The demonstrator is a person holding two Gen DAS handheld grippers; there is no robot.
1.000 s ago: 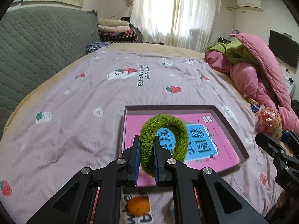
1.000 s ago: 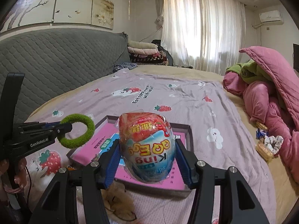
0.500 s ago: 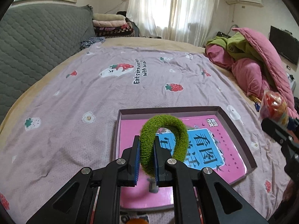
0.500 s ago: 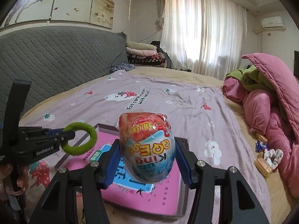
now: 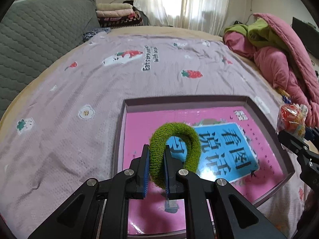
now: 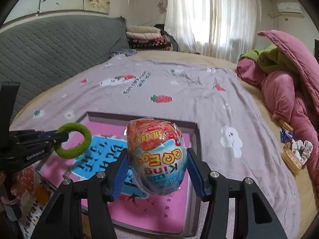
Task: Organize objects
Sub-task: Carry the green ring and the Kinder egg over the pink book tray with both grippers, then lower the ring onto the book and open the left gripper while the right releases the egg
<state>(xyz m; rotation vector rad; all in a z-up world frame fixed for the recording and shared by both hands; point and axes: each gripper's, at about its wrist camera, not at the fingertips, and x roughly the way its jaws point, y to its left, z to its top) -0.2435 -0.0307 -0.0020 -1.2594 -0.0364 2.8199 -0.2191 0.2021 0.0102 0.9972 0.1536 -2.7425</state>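
Over the pink tray (image 5: 185,104), left hand-held gripper (image 5: 156,155) pinches green ring (image 5: 175,137); right hand-held gripper (image 6: 157,165) clamps toy egg (image 6: 156,155).

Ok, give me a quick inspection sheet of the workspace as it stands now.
Surface: bed with strawberry-print sheet.
Job's things: green hair tie and wrapped toy egg, both held above the shallow box with the pink book inside.
Clutter: snack packets and white scrunchie at the bed's right edge; orange ball near the left tongs.
Tongs: left tongs shut on the hair tie; right tongs shut on the egg.
Cables: nothing seen.
Surroundings: grey headboard, folded blankets, curtains, pink quilt.
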